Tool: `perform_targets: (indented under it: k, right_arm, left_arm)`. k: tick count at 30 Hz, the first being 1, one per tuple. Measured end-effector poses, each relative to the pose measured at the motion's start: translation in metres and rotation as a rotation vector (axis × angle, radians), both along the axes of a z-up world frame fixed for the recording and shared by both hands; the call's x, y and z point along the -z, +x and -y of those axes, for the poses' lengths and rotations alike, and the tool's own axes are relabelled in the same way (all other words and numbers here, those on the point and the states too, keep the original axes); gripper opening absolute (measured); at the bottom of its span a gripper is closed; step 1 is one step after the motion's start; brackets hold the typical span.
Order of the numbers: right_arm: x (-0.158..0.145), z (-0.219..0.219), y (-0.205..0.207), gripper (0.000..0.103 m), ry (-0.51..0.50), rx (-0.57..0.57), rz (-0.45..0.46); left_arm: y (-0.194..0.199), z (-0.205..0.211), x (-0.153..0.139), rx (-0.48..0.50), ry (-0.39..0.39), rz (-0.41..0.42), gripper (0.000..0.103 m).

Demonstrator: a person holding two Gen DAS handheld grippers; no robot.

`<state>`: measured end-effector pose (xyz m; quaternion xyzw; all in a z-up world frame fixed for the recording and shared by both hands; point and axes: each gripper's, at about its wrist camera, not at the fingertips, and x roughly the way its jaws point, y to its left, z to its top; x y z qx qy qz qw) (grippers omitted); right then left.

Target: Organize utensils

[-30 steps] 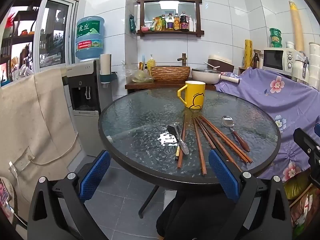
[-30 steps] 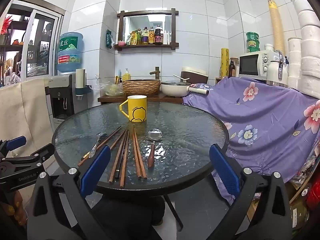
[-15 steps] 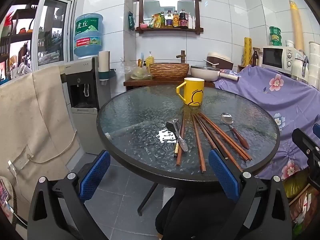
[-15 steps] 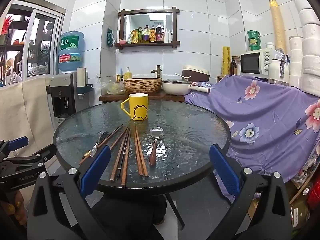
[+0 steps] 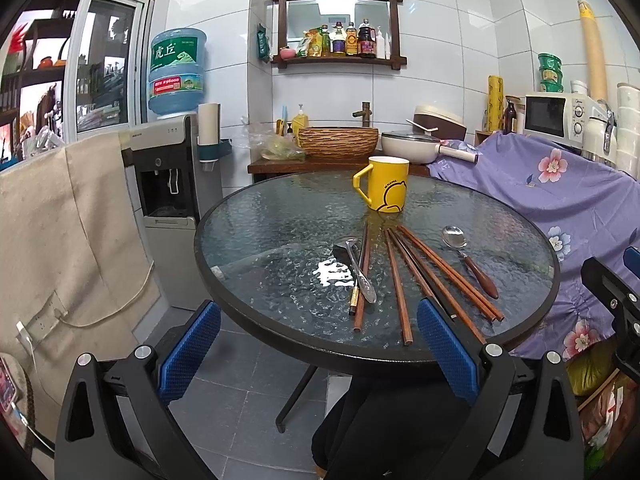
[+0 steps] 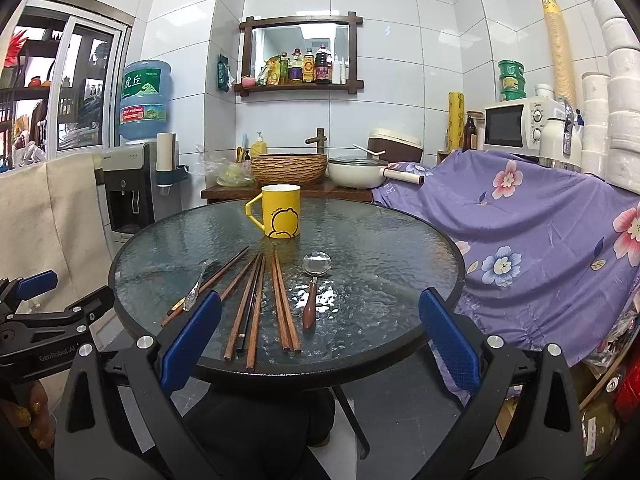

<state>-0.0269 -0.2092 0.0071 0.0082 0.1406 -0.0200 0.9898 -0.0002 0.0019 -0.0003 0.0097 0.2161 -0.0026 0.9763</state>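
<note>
Glass worktop [image 5: 280,216] sat nearer than a second before; both my grippers had closed in on it, so the first pick was about to begin. My left gripper [image 5: 318,346] and right gripper [image 6: 320,336] held their jaws wide, empty. Ahead of them lay chopsticks [image 6: 280,300], a wooden-handled spoon [image 6: 314,280] and a steel spoon [image 5: 356,268], with the yellow mug [image 6: 280,216] beyond. Nothing blocked either approach.

Chopsticks [image 6: 256,304], two spoons [image 6: 314,286] flat before upright yellow mug [image 6: 280,210].
</note>
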Motion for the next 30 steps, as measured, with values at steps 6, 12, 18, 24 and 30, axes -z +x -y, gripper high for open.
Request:
perform_targets:
  k: [6, 12, 18, 24, 30]
  right_arm:
    - [0.0014, -0.0003, 0.0009, 0.097, -0.003, -0.009, -0.009]
    - [0.0006, 0.0012, 0.0005, 0.097, 0.001, -0.008, -0.007]
    - [-0.0003, 0.0012, -0.0003, 0.097, -0.002, -0.008, -0.005]
    - [-0.0012, 0.0014, -0.0019, 0.097, 0.002, -0.005, -0.004]
    - [-0.0022, 0.0011, -0.0021, 0.097, 0.003, -0.007, -0.007]
  left_arm:
    - [0.0004, 0.0008, -0.0007, 0.005, 0.004, 0.000, 0.097]
    - [0.0003, 0.0013, -0.0005, 0.004, 0.004, 0.000, 0.097]
    - [0.0001, 0.0012, -0.0006, 0.004, 0.005, 0.000, 0.097]
    - [-0.0007, 0.0007, 0.0002, -0.001, 0.004, 0.001, 0.097]
    - [-0.0012, 0.0003, 0.0006, -0.001, 0.007, 0.002, 0.097]
